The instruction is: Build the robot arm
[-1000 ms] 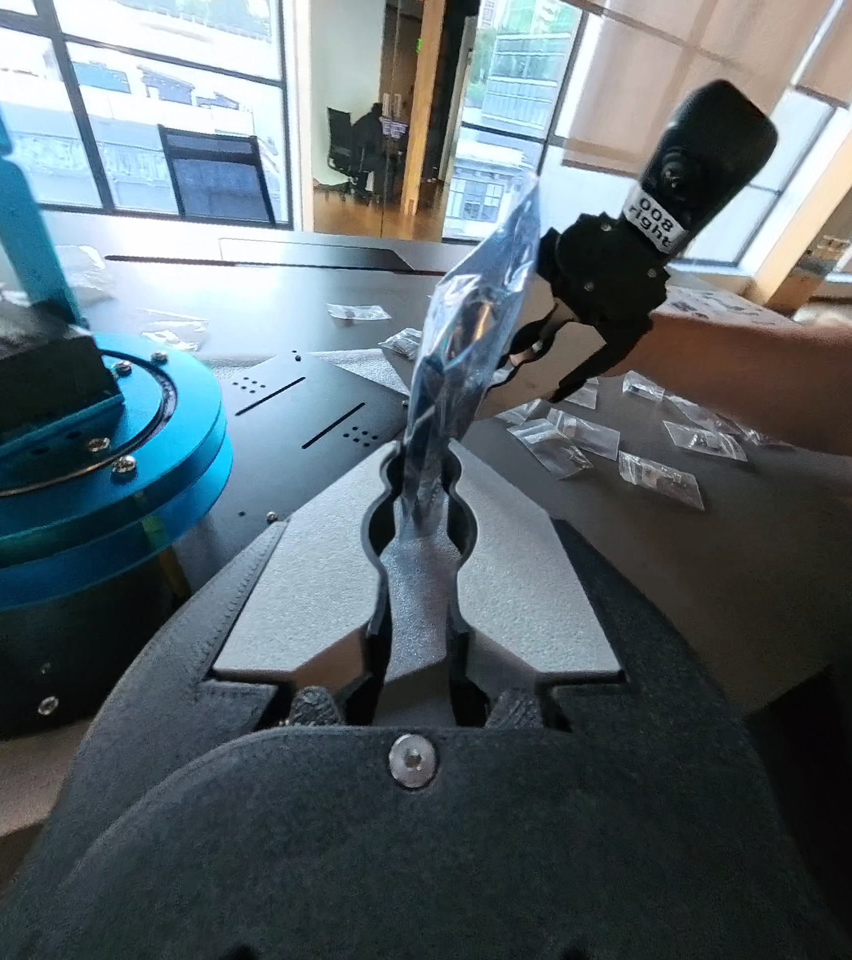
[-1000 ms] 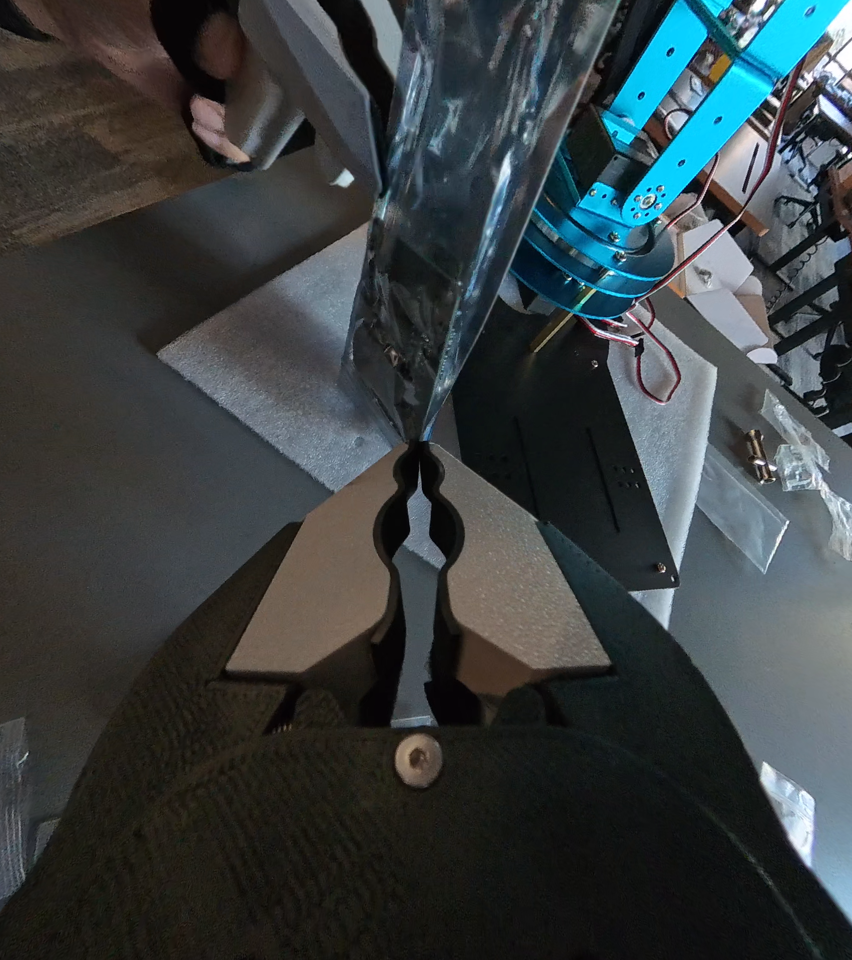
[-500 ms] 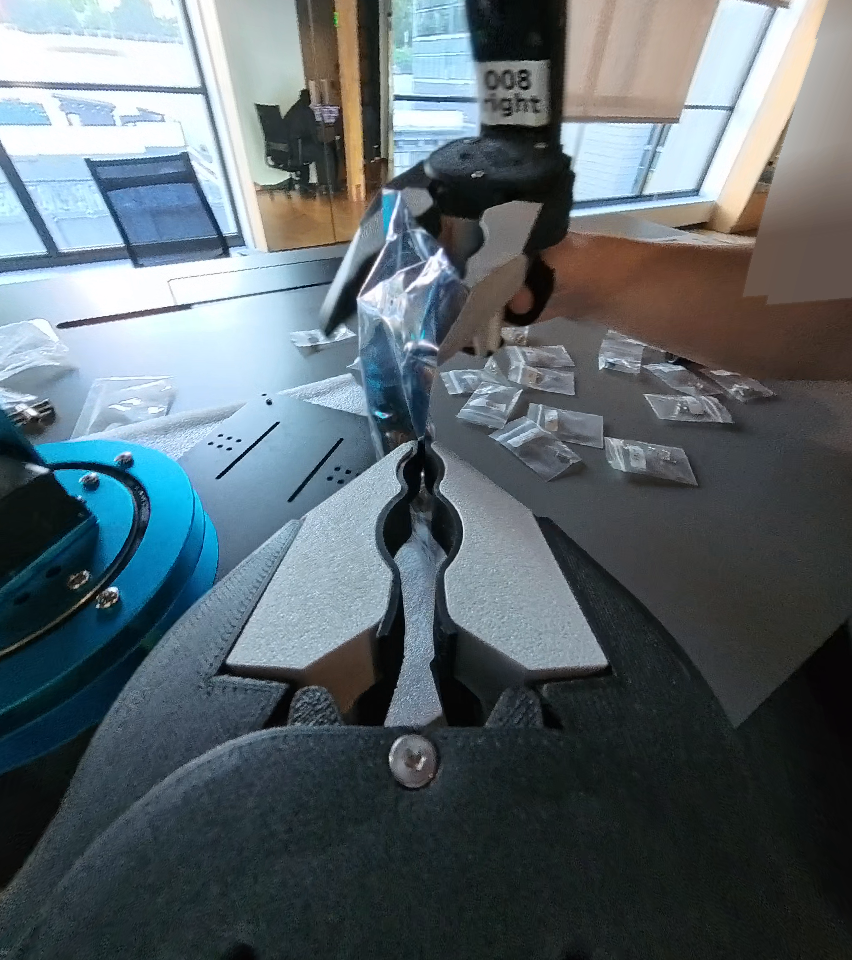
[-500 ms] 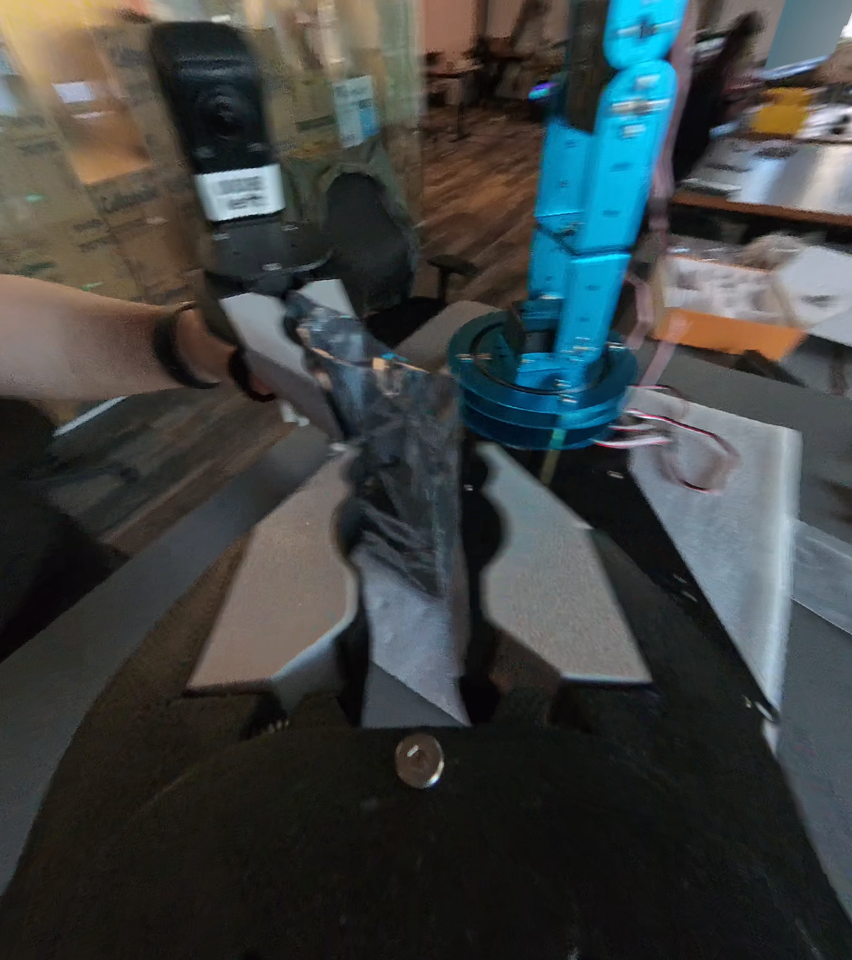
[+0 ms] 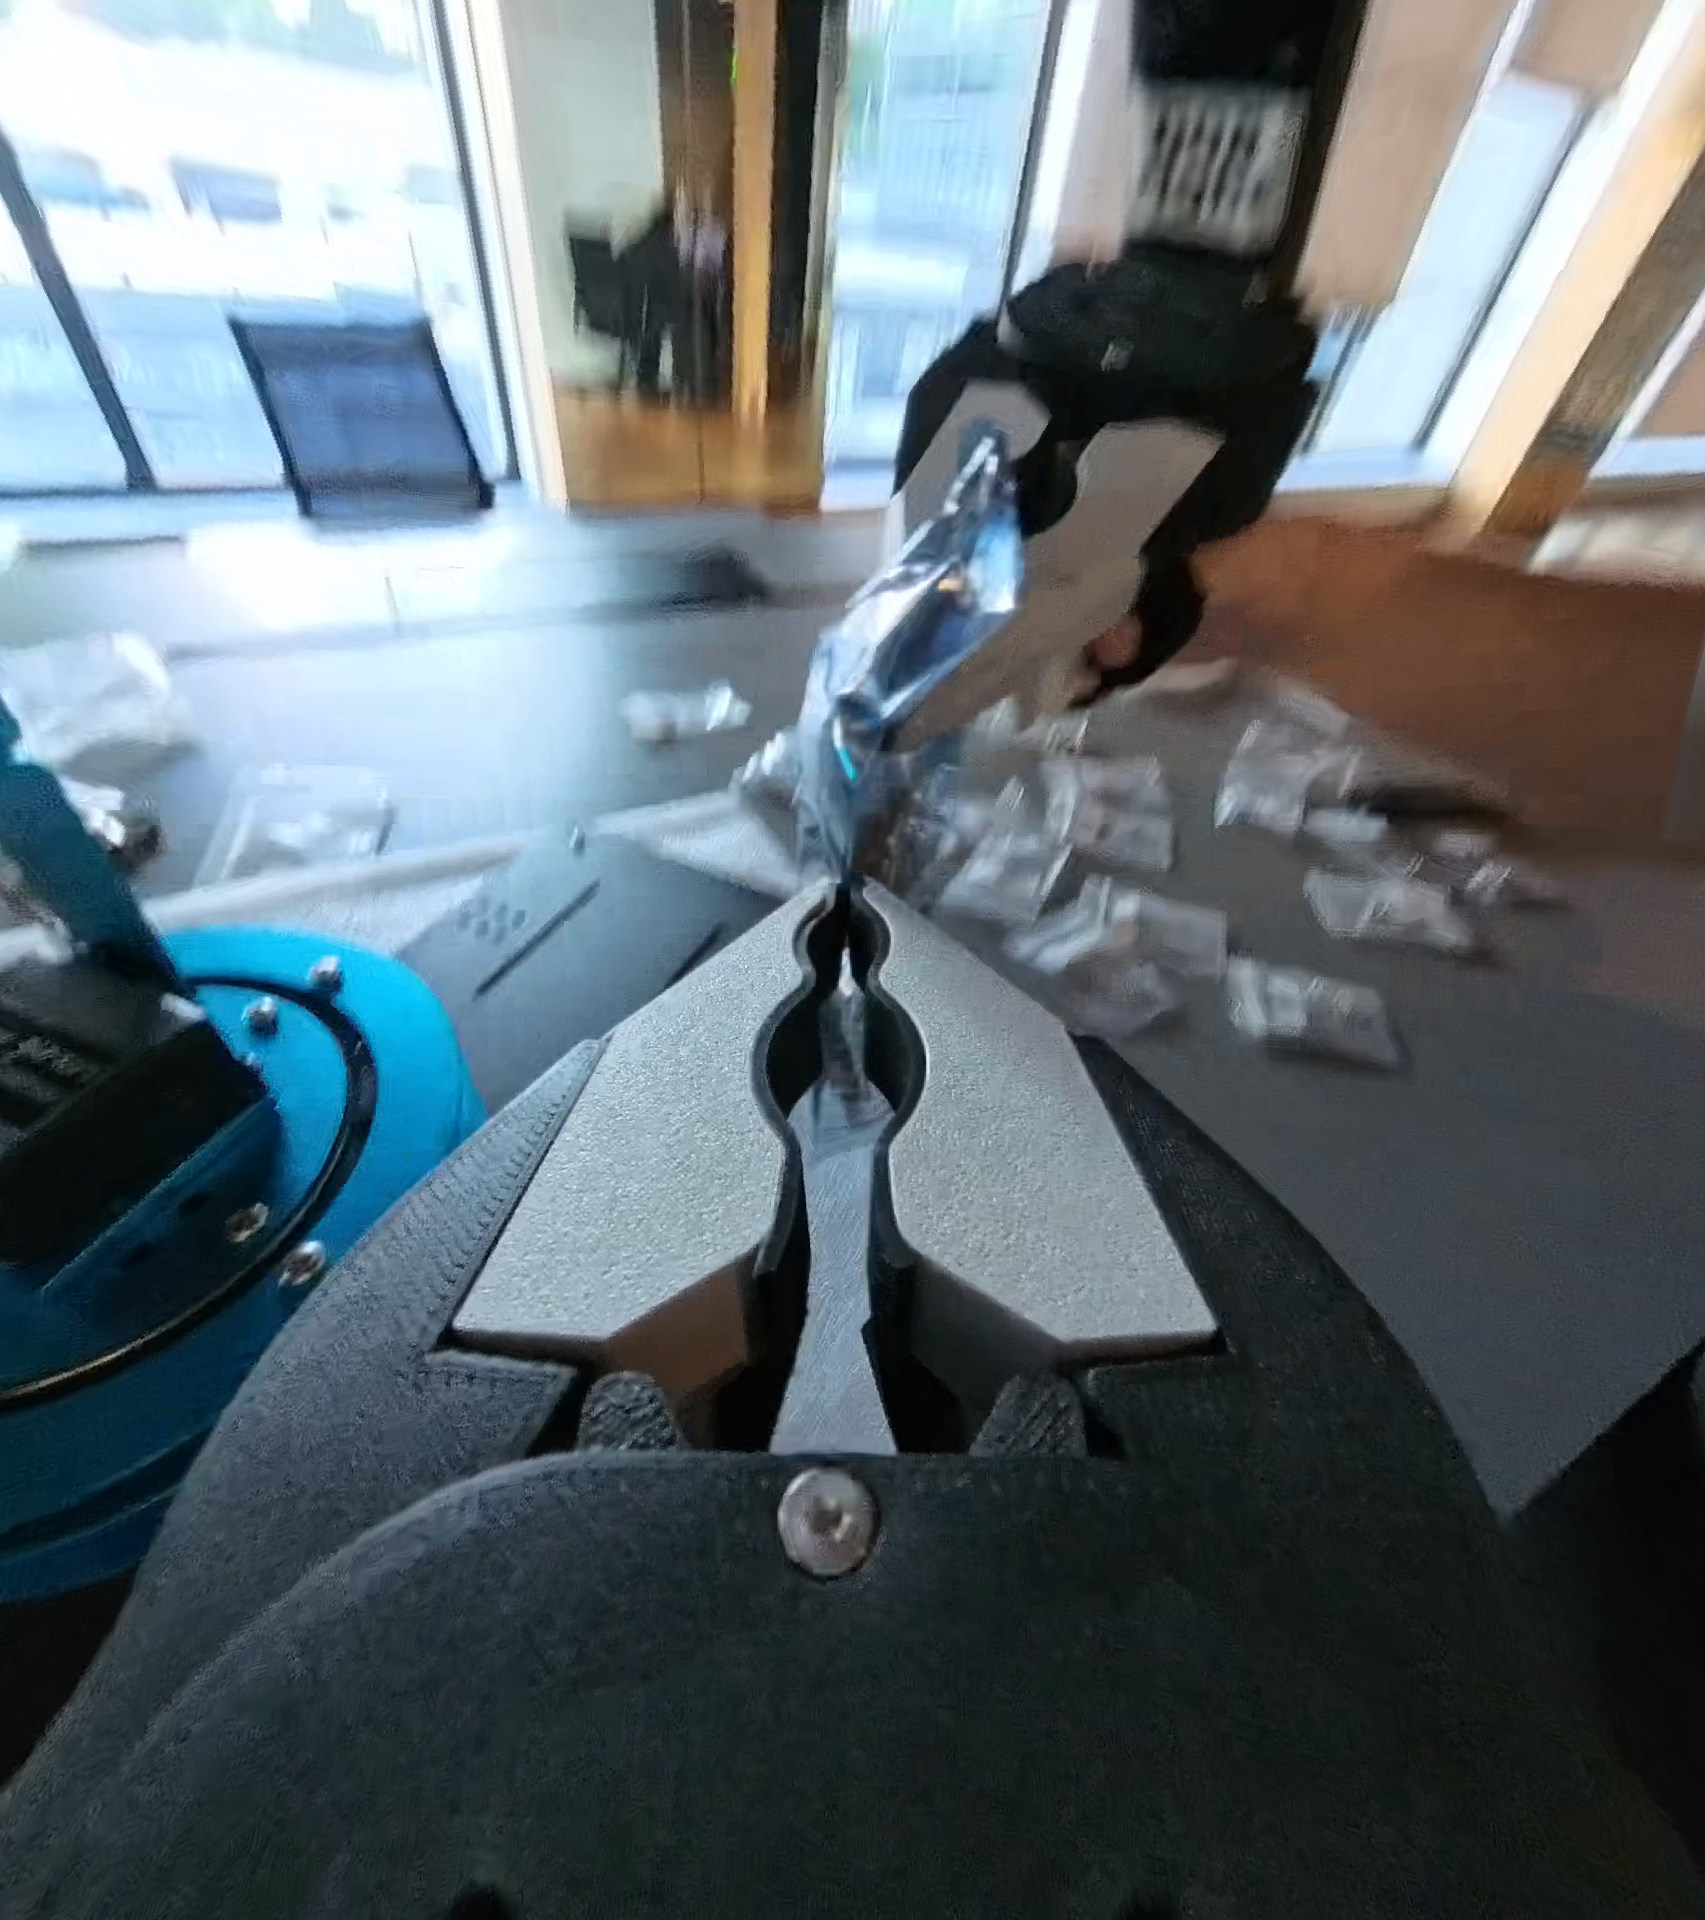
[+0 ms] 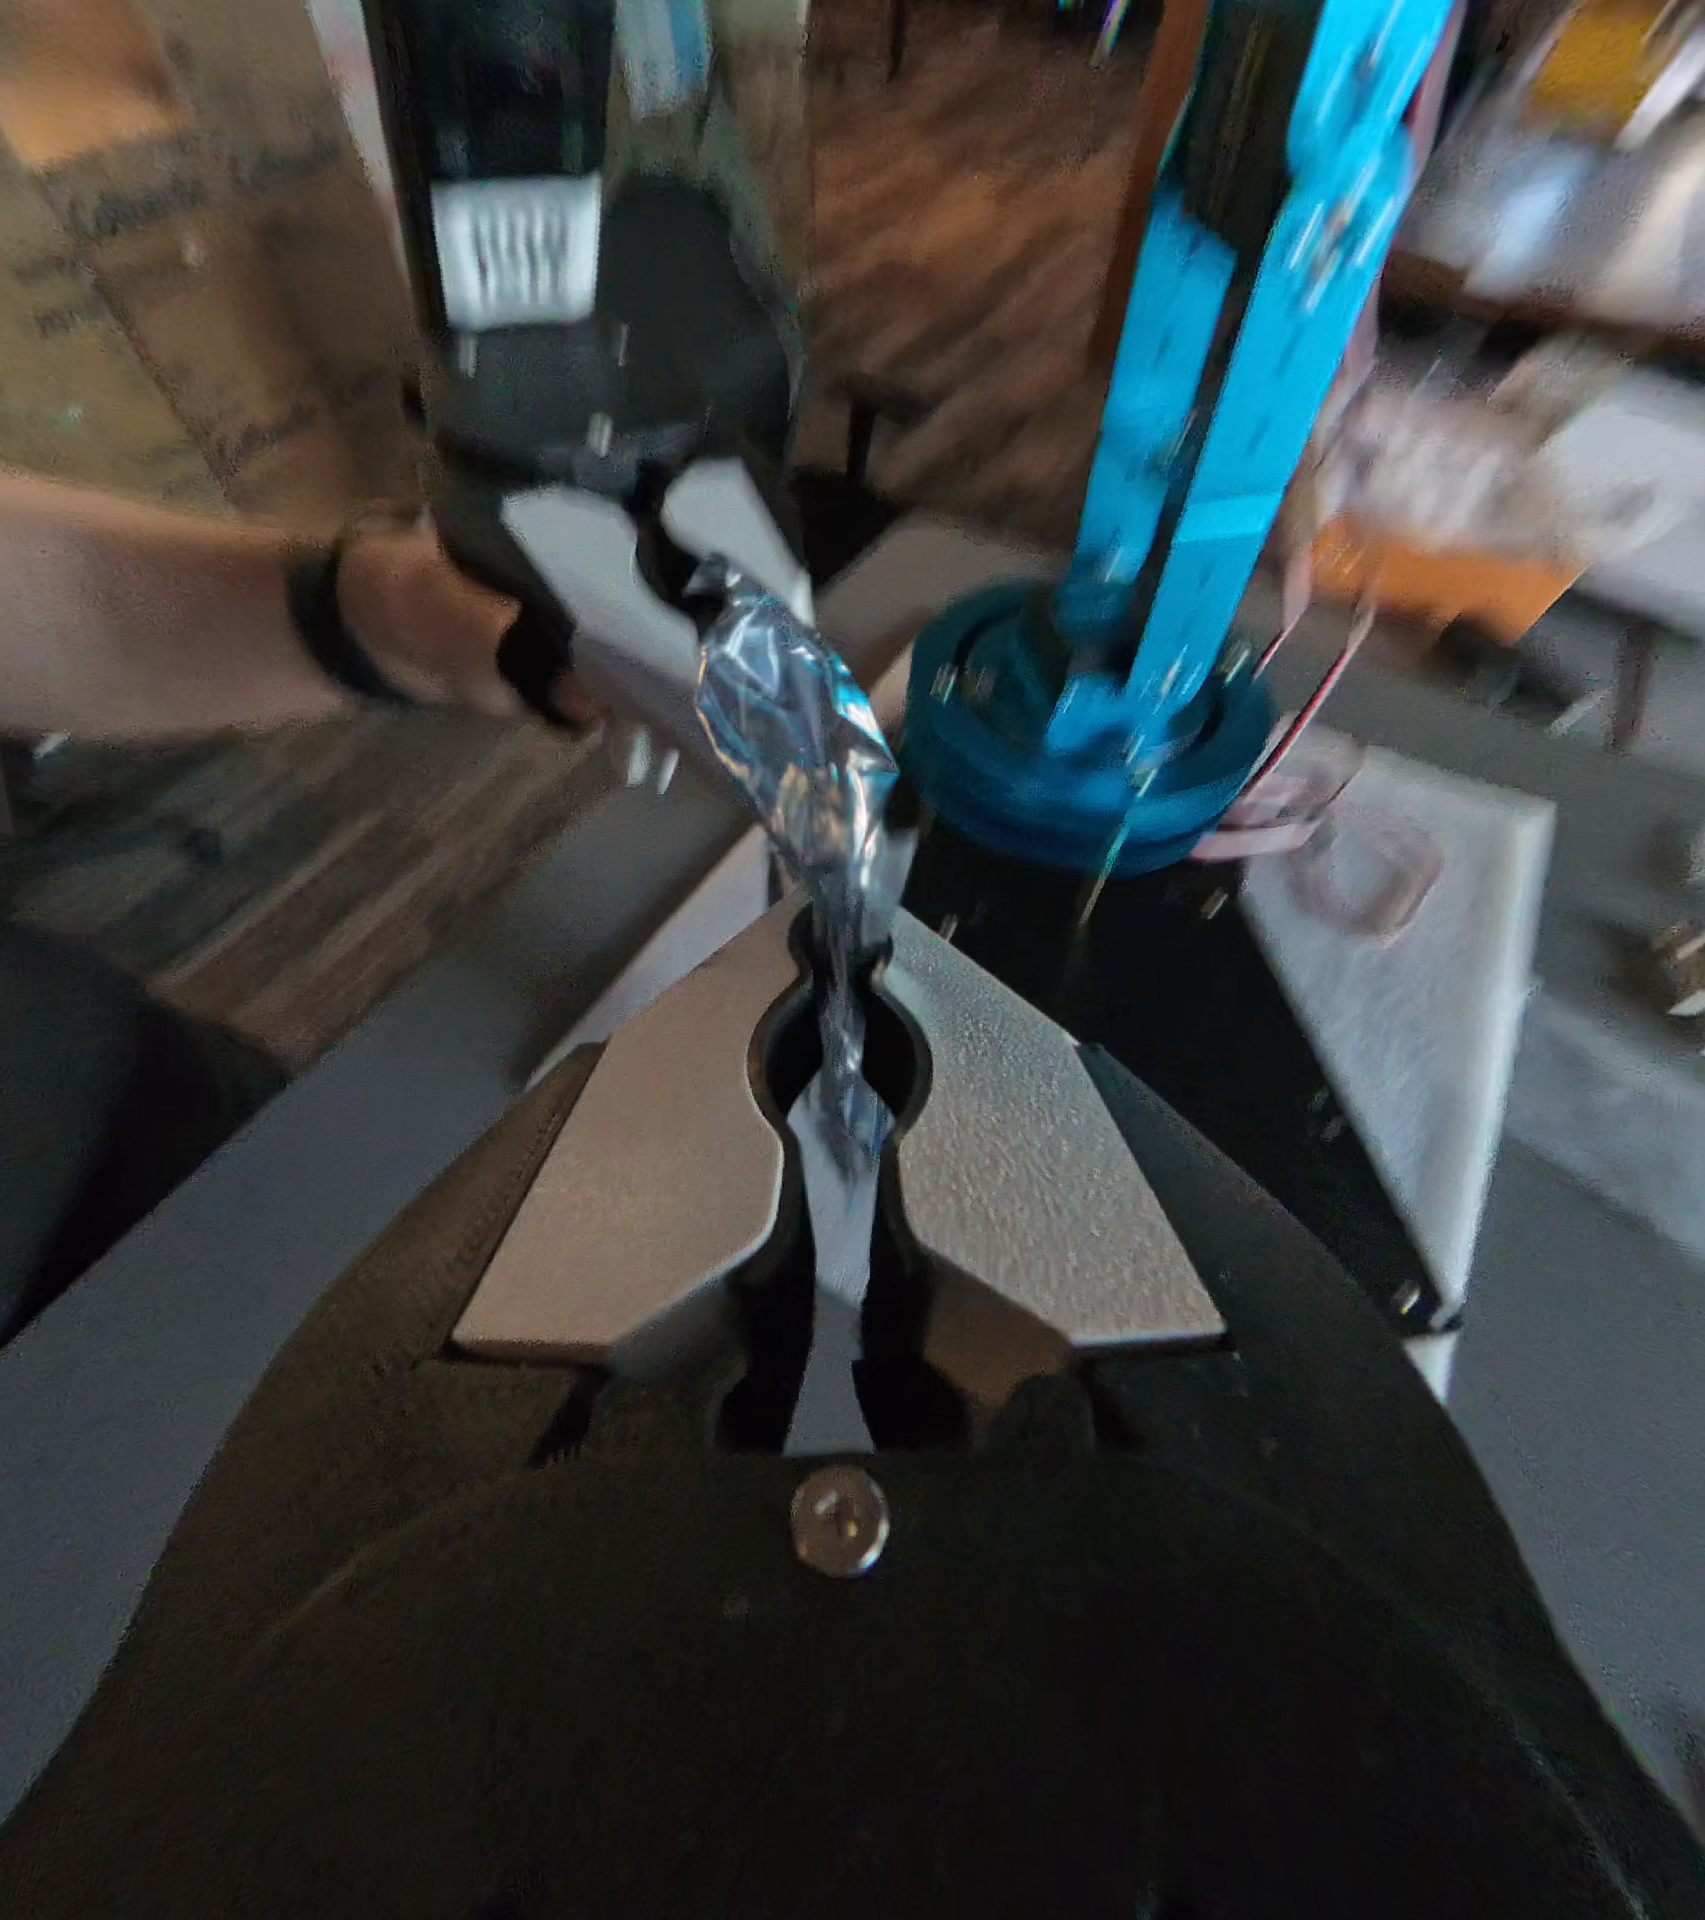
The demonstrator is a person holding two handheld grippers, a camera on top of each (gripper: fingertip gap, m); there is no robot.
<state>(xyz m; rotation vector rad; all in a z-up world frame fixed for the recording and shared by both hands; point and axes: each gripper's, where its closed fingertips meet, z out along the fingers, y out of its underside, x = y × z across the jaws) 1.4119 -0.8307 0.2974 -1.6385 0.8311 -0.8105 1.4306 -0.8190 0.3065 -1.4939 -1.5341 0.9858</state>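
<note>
Both grippers pinch the same crinkly clear plastic bag [image 5: 905, 665], one at each end, and it hangs twisted in the air between them. In the left wrist view the left gripper [image 5: 850, 896] sits in the middle of the frame, closed tight on the bag's lower tip, while the right gripper [image 5: 1024, 468] grips the top end in the upper right. In the right wrist view the right gripper [image 6: 843, 925] is squeezed on the bag [image 6: 796, 727], which runs up to the left gripper [image 6: 656, 525]. A blue robot base [image 5: 235, 1143] stands at the left on the grey surface [image 5: 1450, 1091]. Many small bags [image 5: 1118, 935] lie at the right, blurred.
</note>
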